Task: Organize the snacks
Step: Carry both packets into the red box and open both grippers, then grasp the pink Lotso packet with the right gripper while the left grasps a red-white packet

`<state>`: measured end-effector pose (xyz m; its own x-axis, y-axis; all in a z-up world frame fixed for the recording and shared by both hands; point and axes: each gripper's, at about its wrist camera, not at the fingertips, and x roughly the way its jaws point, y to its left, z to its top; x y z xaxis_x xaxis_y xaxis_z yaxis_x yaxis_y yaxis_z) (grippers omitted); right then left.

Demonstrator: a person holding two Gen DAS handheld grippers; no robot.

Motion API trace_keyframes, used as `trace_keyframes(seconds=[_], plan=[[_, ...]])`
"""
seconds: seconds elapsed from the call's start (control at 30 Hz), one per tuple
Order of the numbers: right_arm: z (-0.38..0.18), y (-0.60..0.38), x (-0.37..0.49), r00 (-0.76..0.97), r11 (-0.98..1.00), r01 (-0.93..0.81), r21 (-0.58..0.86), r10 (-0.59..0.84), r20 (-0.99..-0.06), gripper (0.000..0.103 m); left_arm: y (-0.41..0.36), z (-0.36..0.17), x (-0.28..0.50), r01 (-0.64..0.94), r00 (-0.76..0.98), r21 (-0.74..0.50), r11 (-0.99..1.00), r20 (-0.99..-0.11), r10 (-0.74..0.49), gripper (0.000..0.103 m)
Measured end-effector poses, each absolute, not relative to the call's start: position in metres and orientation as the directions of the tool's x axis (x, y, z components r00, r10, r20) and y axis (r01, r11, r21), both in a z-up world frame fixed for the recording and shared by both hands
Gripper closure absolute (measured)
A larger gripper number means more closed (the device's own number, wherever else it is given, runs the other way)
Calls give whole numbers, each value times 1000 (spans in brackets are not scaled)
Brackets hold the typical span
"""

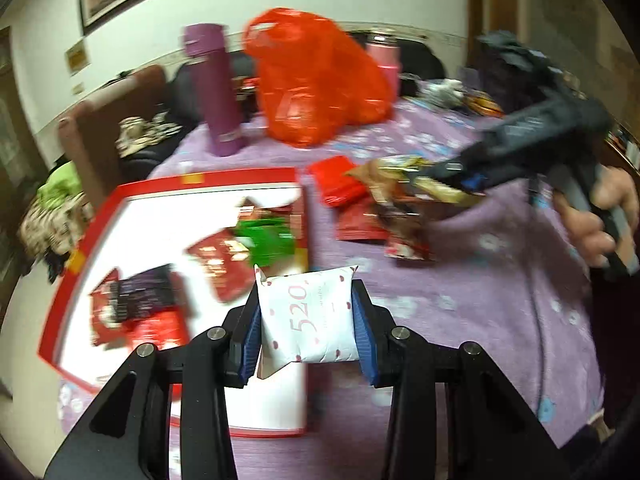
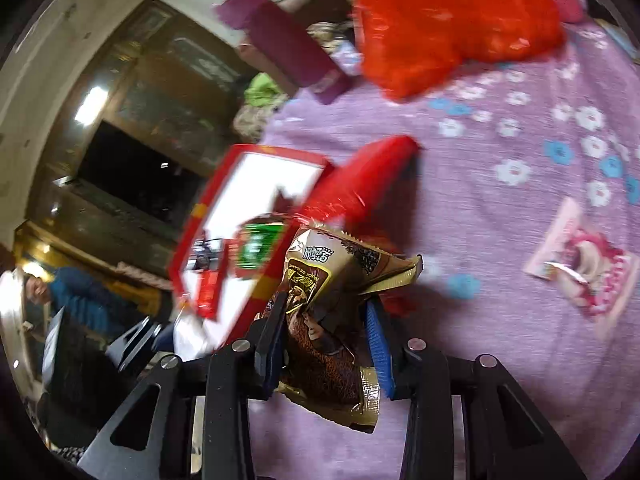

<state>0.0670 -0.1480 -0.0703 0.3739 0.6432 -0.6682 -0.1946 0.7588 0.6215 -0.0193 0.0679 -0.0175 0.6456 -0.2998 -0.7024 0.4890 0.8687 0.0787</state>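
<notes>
Left gripper (image 1: 306, 326): closed on a white packet (image 1: 308, 316) printed with pink "520" and red dots, the blue pads pressing both its sides; it hangs above the near right edge of the box.

Right gripper (image 2: 326, 328): closed on a brown and gold snack bag (image 2: 324, 312), pinched across its middle, held in the air over the purple cloth, right of the box.

Box (image 1: 100, 216): a shallow red-rimmed tray with a white floor, on the left of the table. Inside lie several packets: a green one (image 1: 266, 240) toward the far right, a red one (image 1: 218, 264) in the middle, a dark one (image 1: 146, 288) and more red ones near the left.

Loose snacks: red packets (image 1: 340, 184) on the cloth just right of the box, and a pink packet (image 2: 580, 268) well apart on the right.

Bystanders (not part of the sorting, as far as I can judge): a purple flask (image 1: 216, 88), an orange plastic bag (image 1: 316, 76), a pink flask (image 1: 386, 60) at the far side.

Progress: roughly midway, I judge. Several snacks are in the box, two are in the grippers, and a few remain on the cloth.

Left to do: set both held packets in the box, then gather the red and pink ones.
</notes>
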Motion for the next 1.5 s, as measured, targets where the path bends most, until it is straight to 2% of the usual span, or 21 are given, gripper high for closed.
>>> trace_keyframes(seconds=[0.13,0.37,0.57,0.7,0.9,1.03,1.07,1.17,1.27,1.33,1.37,1.43,1.5], plan=[[-62,-126,63,375,729,-250,637,679,-631,66,90,-20,-4,427,674,102,899,-698,-241,65],[-65,-88,66,352,710,-291,642,703,-618,66,111,-27,10,364,699,142,920,-694,-169,65],[-66,-40,77,320,727,-335,599,686,-654,66,122,-31,23,321,705,156,934,-698,-126,65],[-73,-4,88,306,767,-341,544,637,-707,66,133,-39,35,300,678,168,939,-730,-86,65],[-91,25,109,319,816,-310,488,573,-755,66,147,-49,52,275,640,126,953,-764,-84,63],[-92,32,118,365,842,-307,443,534,-763,63,147,-49,61,257,641,134,957,-765,-65,57],[-93,35,120,381,850,-304,430,522,-763,63,147,-50,64,247,642,143,958,-765,-51,50],[-94,34,122,405,860,-299,413,506,-761,61,146,-51,69,217,645,162,963,-764,-16,41],[-87,21,119,421,850,-295,436,525,-740,55,143,-50,69,200,640,190,961,-768,19,31],[-71,4,113,455,833,-303,463,553,-698,52,139,-49,66,192,643,227,955,-764,52,30],[-64,-4,110,468,825,-313,470,565,-680,46,137,-47,63,193,651,242,951,-757,60,30],[-48,-28,101,504,816,-331,475,578,-642,40,133,-39,58,194,668,253,948,-741,61,30],[-36,-58,90,552,827,-327,457,560,-618,40,130,-26,51,202,690,244,948,-723,39,29]])
